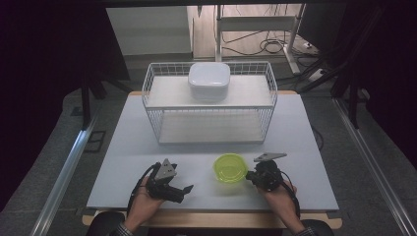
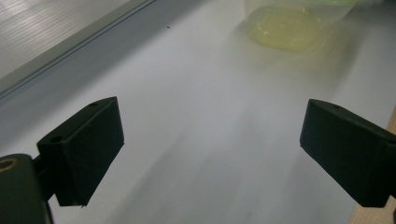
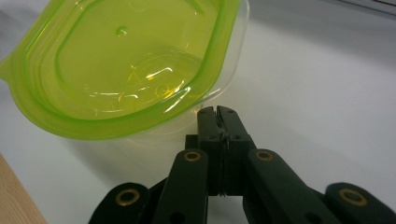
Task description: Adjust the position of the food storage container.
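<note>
A clear container with a lime-green lid (image 1: pixel 229 168) (image 3: pixel 126 70) sits on the white table near the front edge, and it appears far ahead as a blurred container (image 2: pixel 285 28) in the left gripper view. My right gripper (image 1: pixel 251 175) (image 3: pixel 217 111) is just right of it, jaws shut flat together, tips up against the clear rim under the lid; I see nothing held between them. My left gripper (image 1: pixel 183 191) (image 2: pixel 210 149) rests to the left of the container, pointing toward it, jaws wide open over bare table.
A white wire basket shelf (image 1: pixel 147 93) stands at the back of the table (image 1: pixel 295 147), with a white lidded box (image 1: pixel 209 80) on its upper level. The table's wooden front edge (image 1: pixel 211 219) lies just behind both hands.
</note>
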### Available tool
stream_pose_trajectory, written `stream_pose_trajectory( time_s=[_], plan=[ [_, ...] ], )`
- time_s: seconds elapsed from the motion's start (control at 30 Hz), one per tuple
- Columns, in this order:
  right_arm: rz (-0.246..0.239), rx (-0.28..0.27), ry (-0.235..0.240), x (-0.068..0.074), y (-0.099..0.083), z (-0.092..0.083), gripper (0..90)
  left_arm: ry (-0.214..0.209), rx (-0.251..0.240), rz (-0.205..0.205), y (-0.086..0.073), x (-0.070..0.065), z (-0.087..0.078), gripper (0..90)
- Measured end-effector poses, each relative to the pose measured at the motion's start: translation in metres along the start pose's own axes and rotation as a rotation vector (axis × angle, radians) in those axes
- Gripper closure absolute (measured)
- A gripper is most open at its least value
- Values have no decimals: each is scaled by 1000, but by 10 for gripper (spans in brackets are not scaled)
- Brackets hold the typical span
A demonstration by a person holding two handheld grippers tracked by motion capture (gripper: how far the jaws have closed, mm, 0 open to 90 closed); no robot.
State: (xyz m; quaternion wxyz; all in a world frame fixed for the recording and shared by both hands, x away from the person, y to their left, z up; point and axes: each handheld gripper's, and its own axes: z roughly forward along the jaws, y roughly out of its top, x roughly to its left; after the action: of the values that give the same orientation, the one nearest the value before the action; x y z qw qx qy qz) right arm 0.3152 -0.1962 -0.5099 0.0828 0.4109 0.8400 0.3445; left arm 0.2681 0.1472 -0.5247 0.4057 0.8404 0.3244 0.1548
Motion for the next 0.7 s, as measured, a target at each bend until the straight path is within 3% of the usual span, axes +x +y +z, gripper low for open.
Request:
stream_pose_trajectory(
  time_s=[0.37, 0.7],
  plan=[
    [-20, -17, 57, 17, 21, 25, 888, -2, 6, 3, 0, 0, 0, 61],
    [-26, -12, 60, 17, 36, 44, 887, -3, 16, 5, -1, 0, 1, 61]
  ],
)
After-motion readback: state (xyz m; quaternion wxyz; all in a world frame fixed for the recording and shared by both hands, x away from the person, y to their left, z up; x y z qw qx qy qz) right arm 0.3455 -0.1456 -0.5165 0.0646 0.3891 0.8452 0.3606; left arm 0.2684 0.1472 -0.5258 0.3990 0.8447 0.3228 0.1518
